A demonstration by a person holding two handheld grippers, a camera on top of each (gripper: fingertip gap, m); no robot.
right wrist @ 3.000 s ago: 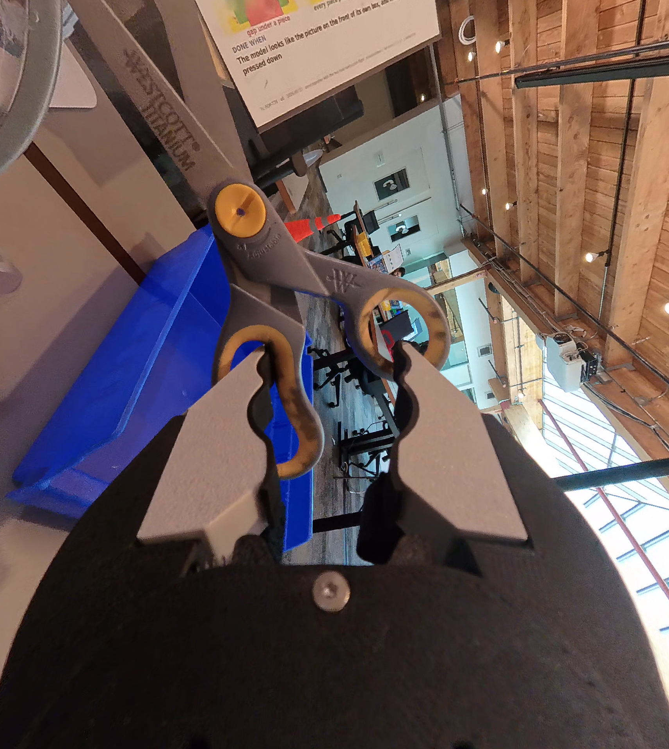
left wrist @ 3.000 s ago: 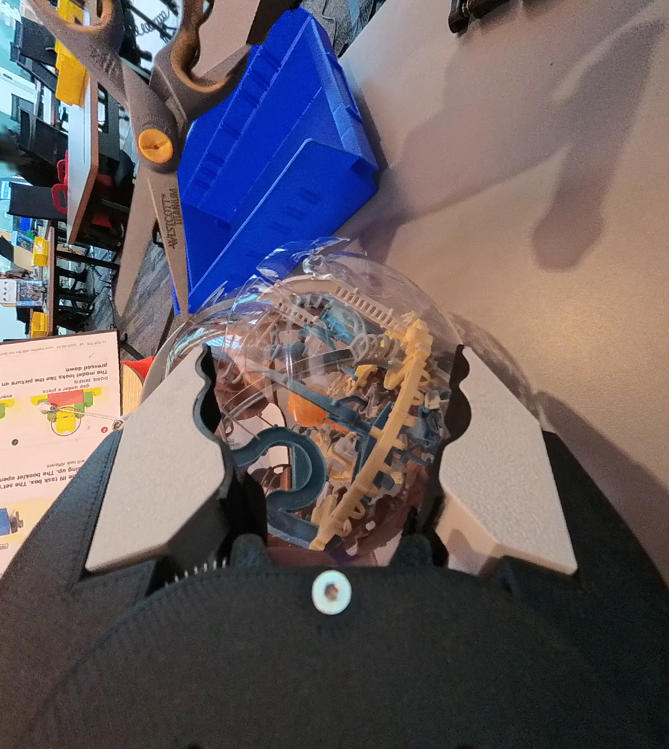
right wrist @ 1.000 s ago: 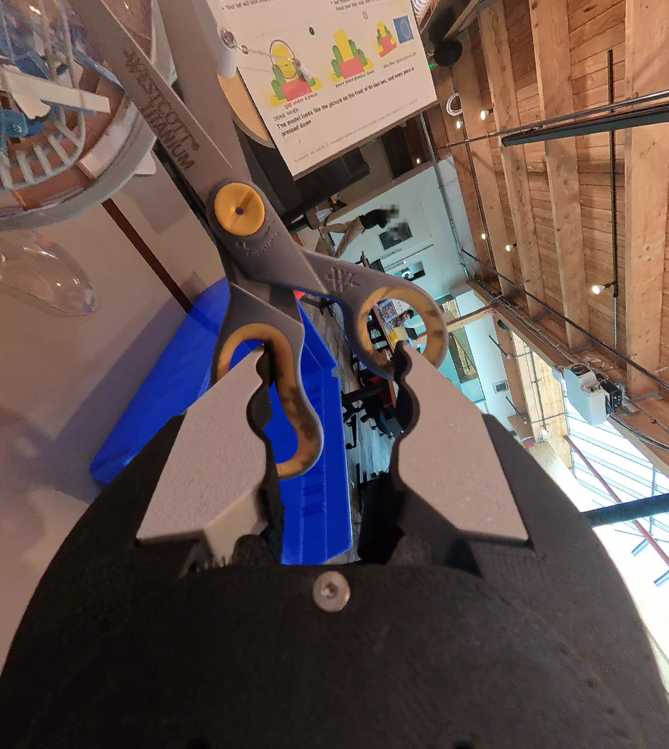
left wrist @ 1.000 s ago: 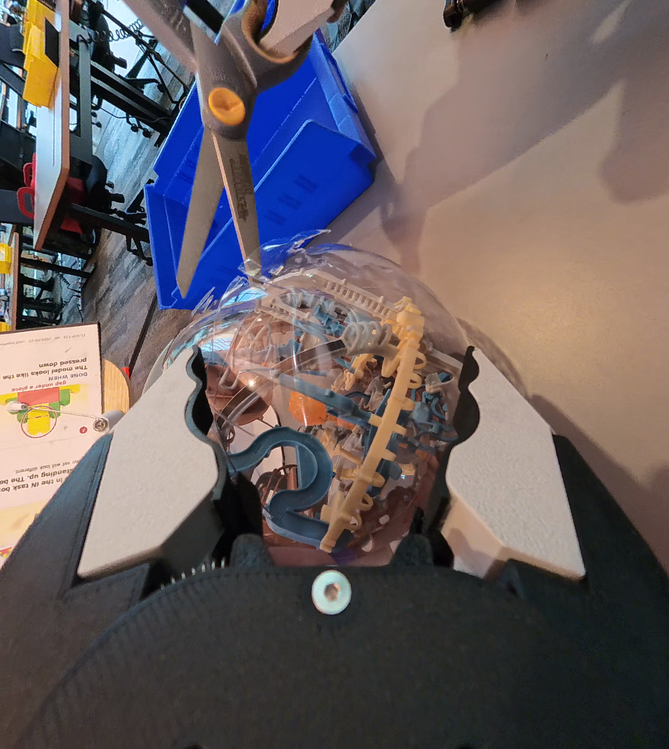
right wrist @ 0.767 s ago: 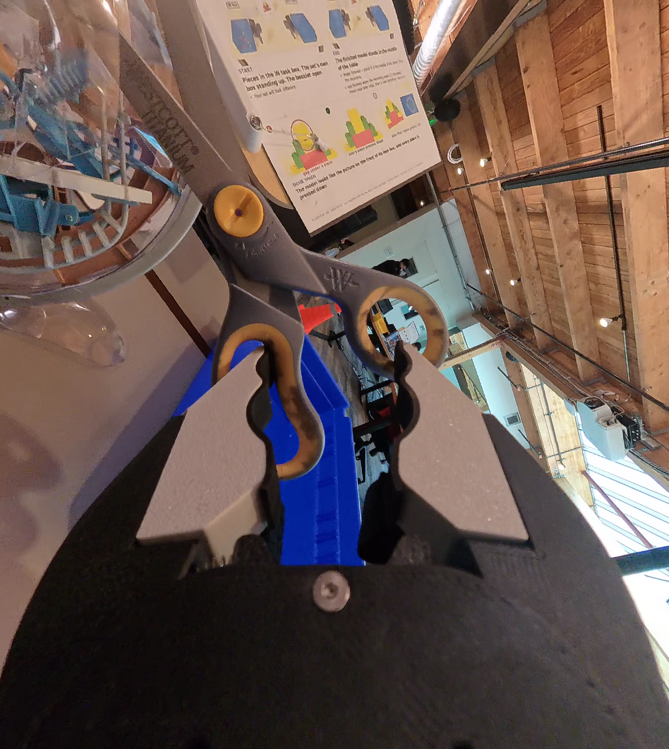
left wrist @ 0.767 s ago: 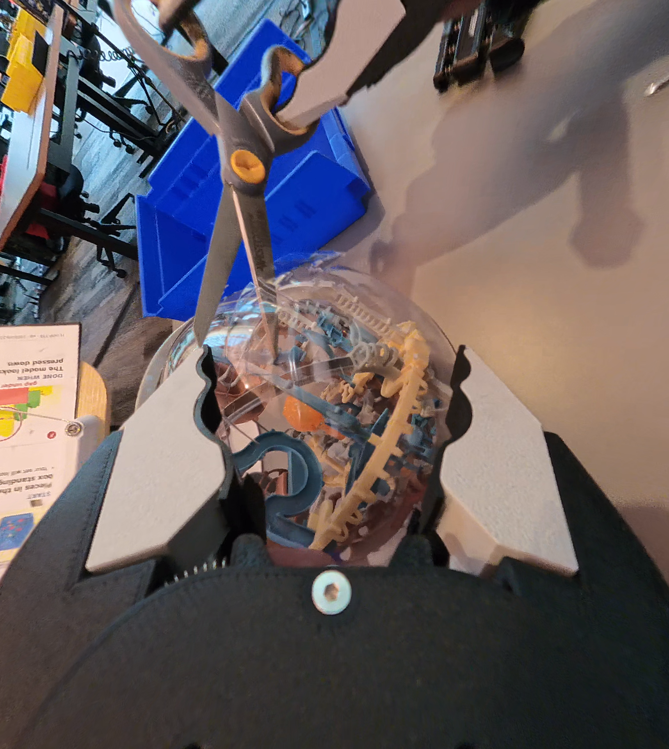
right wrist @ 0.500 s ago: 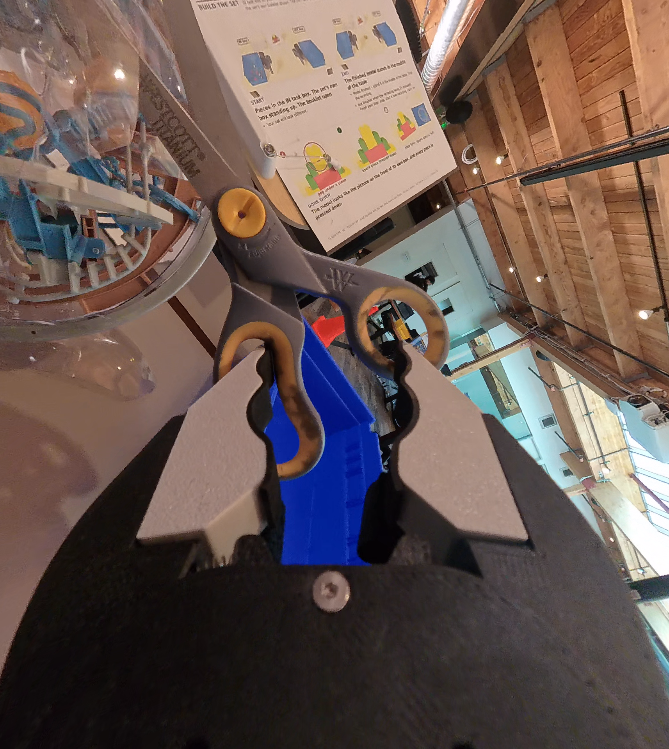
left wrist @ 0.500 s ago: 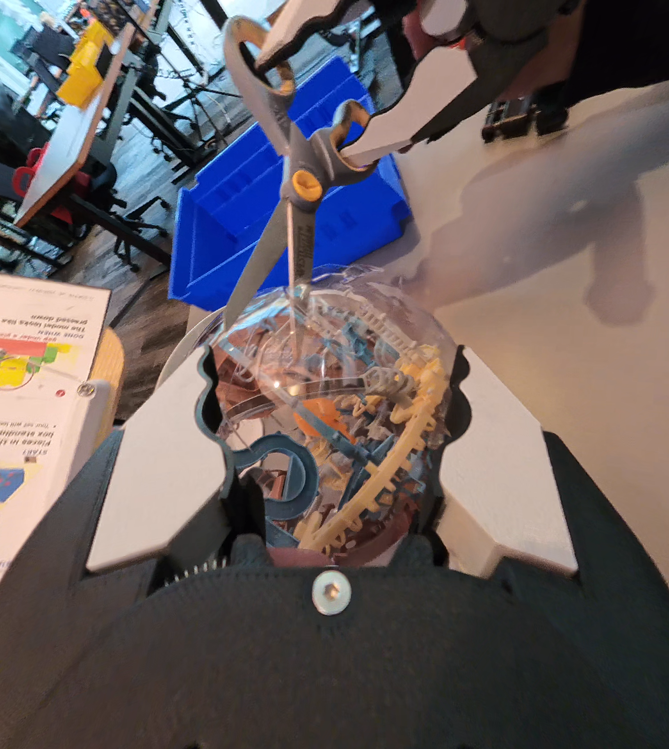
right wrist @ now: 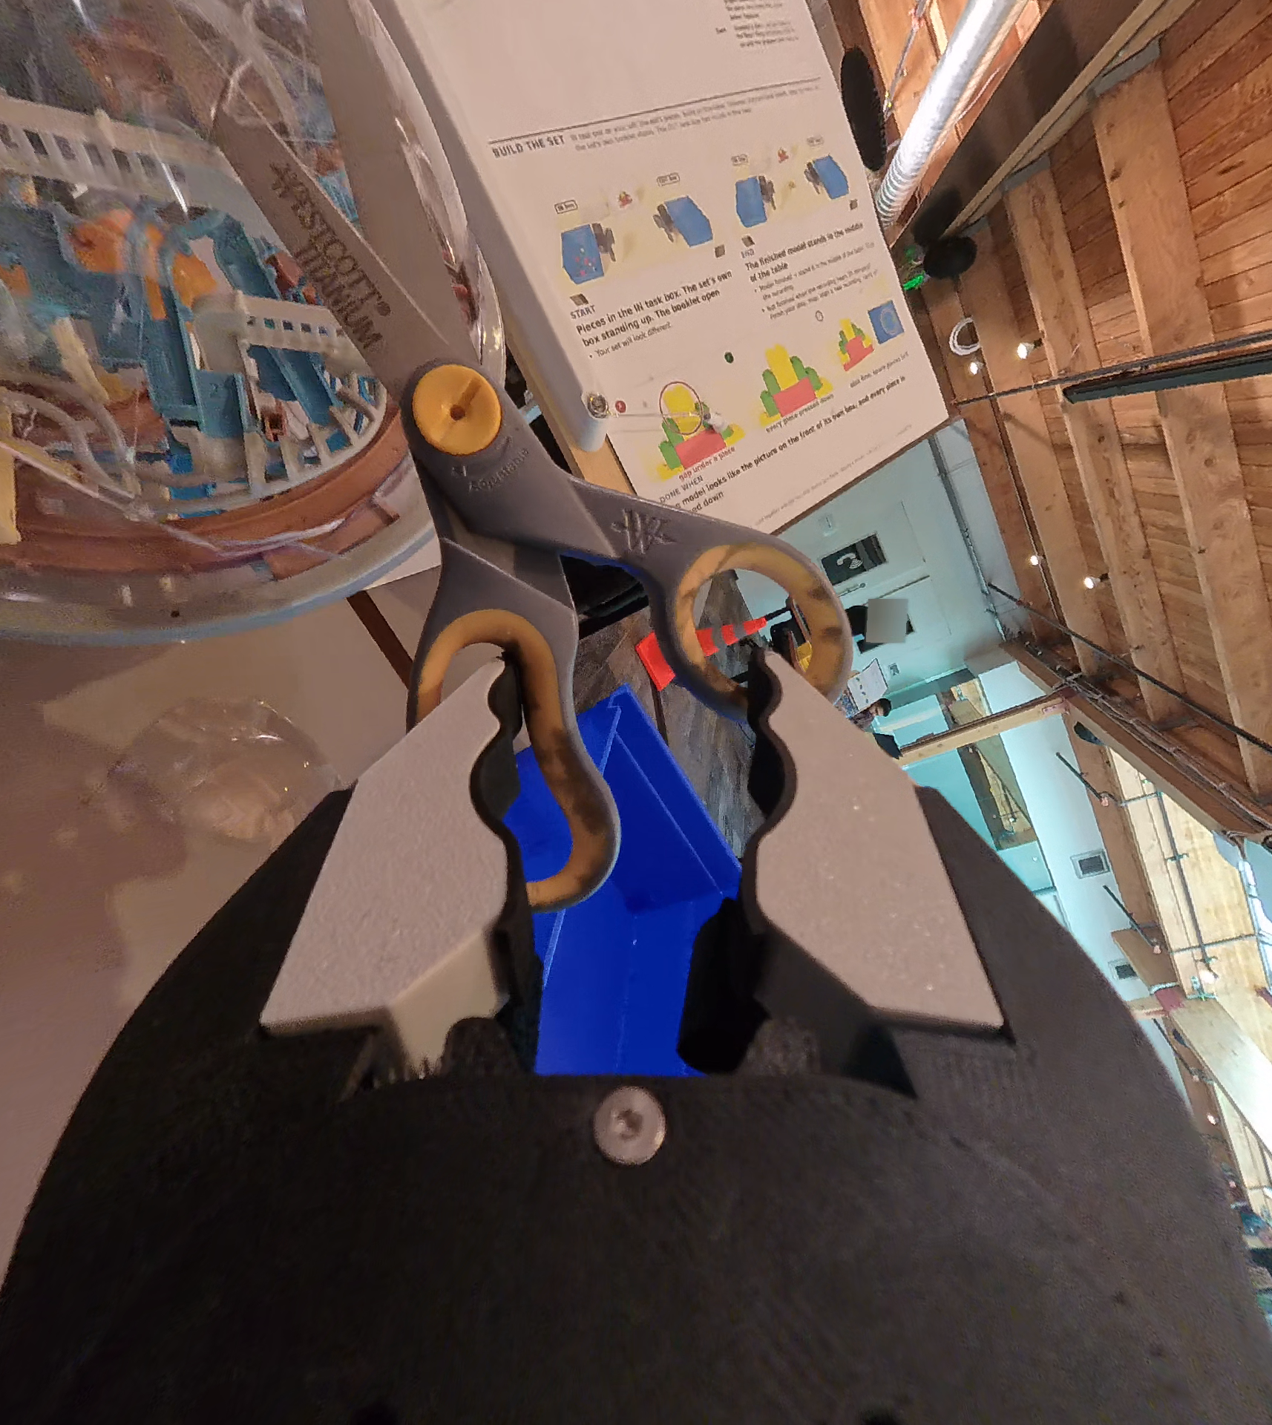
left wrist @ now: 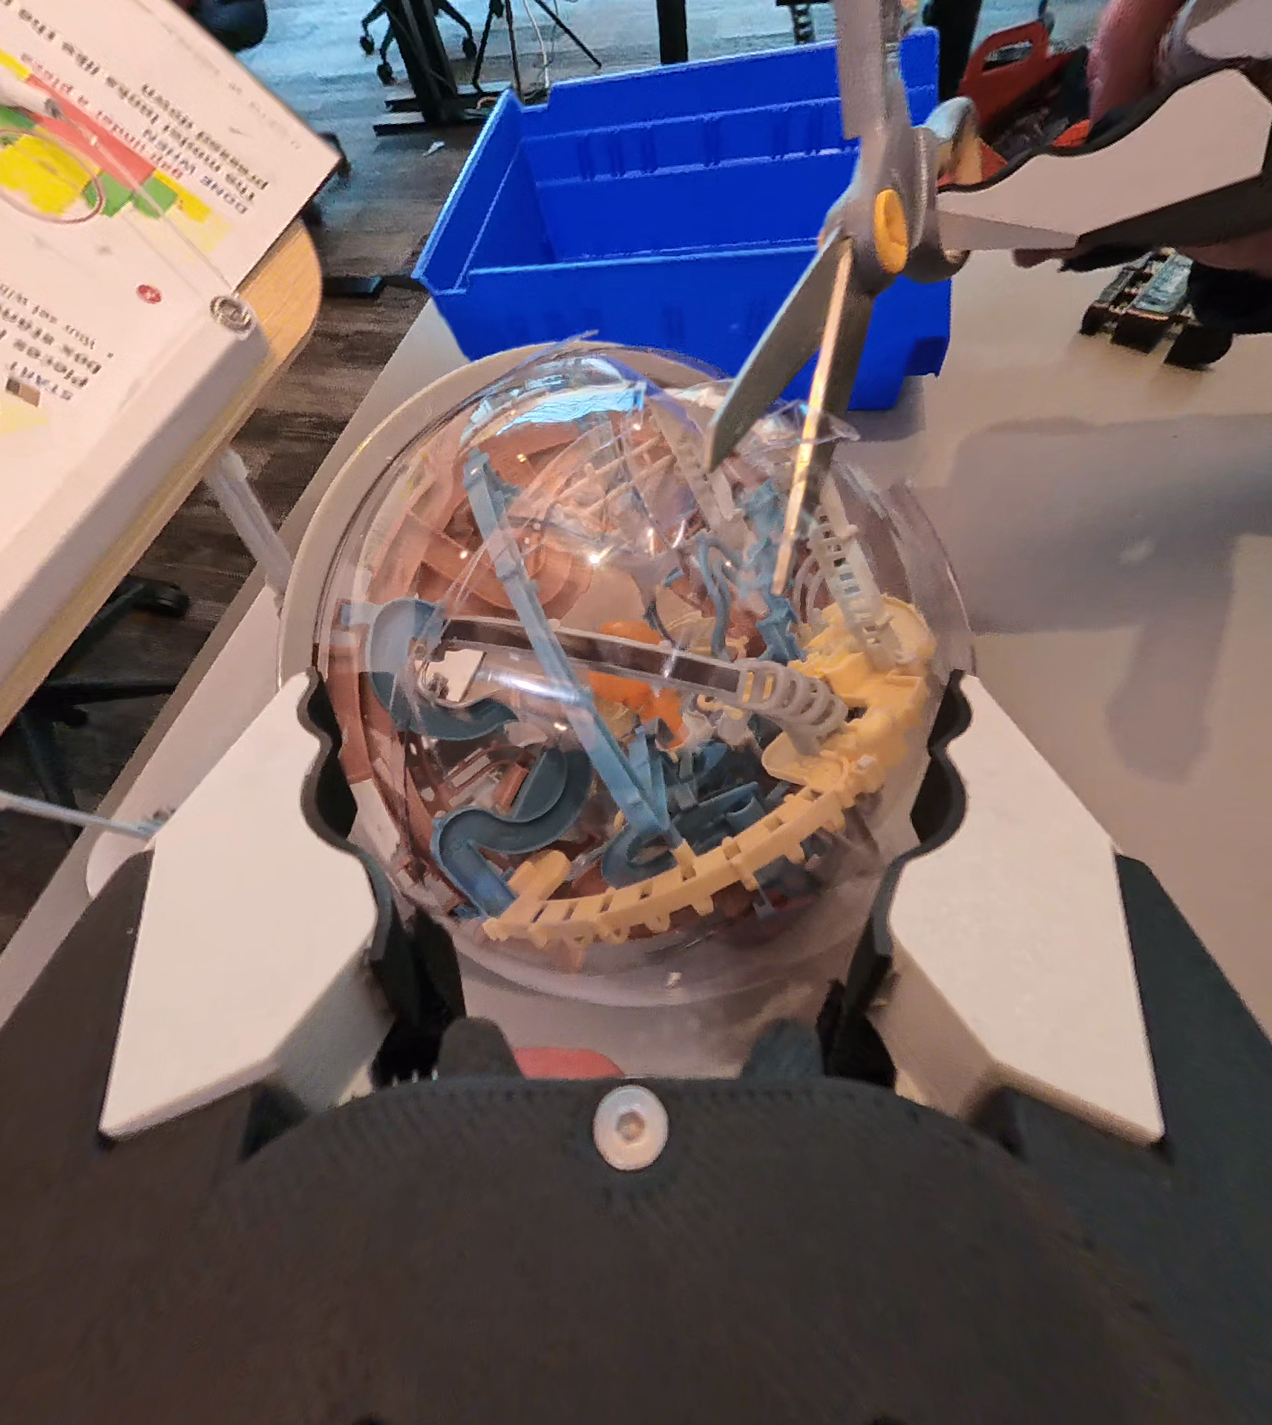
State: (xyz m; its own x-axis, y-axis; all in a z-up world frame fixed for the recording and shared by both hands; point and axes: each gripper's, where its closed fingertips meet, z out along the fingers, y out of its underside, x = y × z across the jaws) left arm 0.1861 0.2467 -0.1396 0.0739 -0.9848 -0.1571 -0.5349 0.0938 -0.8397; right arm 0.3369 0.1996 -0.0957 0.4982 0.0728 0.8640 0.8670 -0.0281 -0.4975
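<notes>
My left gripper [left wrist: 633, 694] is shut on a clear maze ball [left wrist: 617, 655] with blue, yellow and brown tracks inside, wrapped in clear film. The ball sits on a white ring base [left wrist: 309, 555] on the table. My right gripper [right wrist: 629, 667] is shut on grey scissors [right wrist: 509, 493] with yellow-lined handles, one finger at each loop. In the left wrist view the scissors [left wrist: 849, 293] come in from the upper right with the blades open. Their tips rest on the film at the ball's top right. The ball also fills the upper left of the right wrist view [right wrist: 116, 347].
A blue bin [left wrist: 664, 216] stands just behind the ball at the table's [left wrist: 1119, 655] far edge. A tilted instruction board [left wrist: 78, 270] is at the left. A black item [left wrist: 1149, 308] lies at the far right. A crumpled clear film scrap [right wrist: 216, 763] lies on the table.
The scissors have moved from beside the blue bin onto the ball and their blades have opened against the film. The left view has swung round, and the ball stays gripped.
</notes>
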